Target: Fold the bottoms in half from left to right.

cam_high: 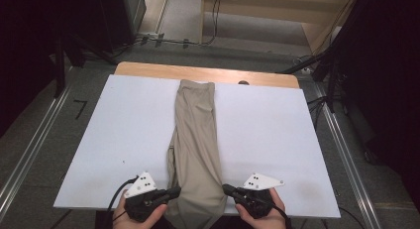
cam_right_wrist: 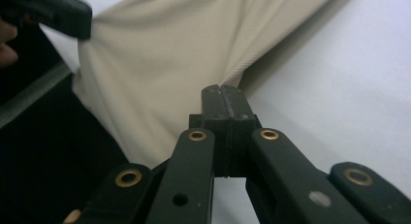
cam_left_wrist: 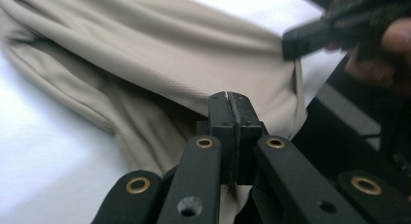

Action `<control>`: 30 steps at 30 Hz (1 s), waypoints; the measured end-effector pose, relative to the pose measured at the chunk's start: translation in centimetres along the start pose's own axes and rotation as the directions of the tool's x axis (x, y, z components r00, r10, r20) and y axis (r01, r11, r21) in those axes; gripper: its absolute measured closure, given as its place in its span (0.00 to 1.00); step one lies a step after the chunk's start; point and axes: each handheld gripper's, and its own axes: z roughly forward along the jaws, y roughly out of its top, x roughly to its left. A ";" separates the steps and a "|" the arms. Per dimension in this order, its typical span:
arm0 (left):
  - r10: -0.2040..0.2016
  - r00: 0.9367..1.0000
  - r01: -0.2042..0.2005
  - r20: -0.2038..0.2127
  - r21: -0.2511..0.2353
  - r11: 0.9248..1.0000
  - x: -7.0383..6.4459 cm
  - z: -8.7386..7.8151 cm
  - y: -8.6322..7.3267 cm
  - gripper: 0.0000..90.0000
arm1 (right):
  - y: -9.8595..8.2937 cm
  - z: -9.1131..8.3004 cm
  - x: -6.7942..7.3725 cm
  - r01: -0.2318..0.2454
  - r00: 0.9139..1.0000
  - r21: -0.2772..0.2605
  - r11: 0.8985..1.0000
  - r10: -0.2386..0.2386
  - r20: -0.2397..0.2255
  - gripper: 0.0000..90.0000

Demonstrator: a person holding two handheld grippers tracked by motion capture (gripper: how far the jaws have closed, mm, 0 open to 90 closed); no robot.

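At the counter's (cam_high: 124,120) near edge, beige trousers (cam_high: 195,135) lie lengthwise, already folded narrow; left tongs (cam_high: 174,192) and right tongs (cam_high: 227,189) each pinch the near end, cross-fold likely remaining.

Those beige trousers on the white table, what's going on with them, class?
A person holds a hand-held gripper in each hand at the near edge of the white table. The beige trousers lie lengthwise down the middle, folded into a narrow strip, with the near end hanging over the edge. The left hand-held gripper is shut on the cloth's left edge, and the right hand-held gripper is shut on its right edge. The cloth looks pulled taut between them.
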 end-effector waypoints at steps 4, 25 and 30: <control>-0.024 1.000 0.024 0.003 0.003 1.000 1.0 -1.9 -0.1 1.00 | 0.1 -0.1 0.8 0.008 1.000 -0.011 1.000 -0.009 -0.016 0.98; -0.012 0.991 0.034 -0.133 0.168 0.985 2.4 1.7 -1.7 0.57 | -0.1 3.4 -0.2 -0.040 0.998 0.052 0.998 0.037 0.053 0.63; 0.082 0.981 -0.045 -0.175 0.206 0.978 1.4 2.3 -1.6 0.86 | -0.2 4.8 1.7 0.046 0.994 0.096 0.994 -0.055 0.090 0.83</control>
